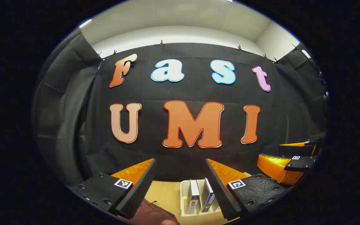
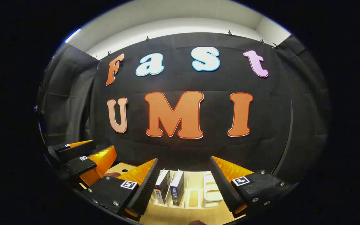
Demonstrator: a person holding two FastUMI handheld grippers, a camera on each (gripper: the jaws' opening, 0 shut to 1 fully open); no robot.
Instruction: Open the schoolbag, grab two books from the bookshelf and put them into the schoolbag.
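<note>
Two books stand upright in a white slotted bookshelf on the wooden table, seen low in the left gripper view between my left gripper's open fingers. A dark red schoolbag shows at the bottom edge, just below the left finger. In the right gripper view the same two books stand in the bookshelf's left slots, between my right gripper's open fingers. Both grippers hover above the table, holding nothing. Each view shows the other gripper at its side: the right gripper and the left gripper.
The light wooden table carries the shelf. Several right-hand slots of the bookshelf stand empty in the right gripper view. The black cloth wall rises just behind the table.
</note>
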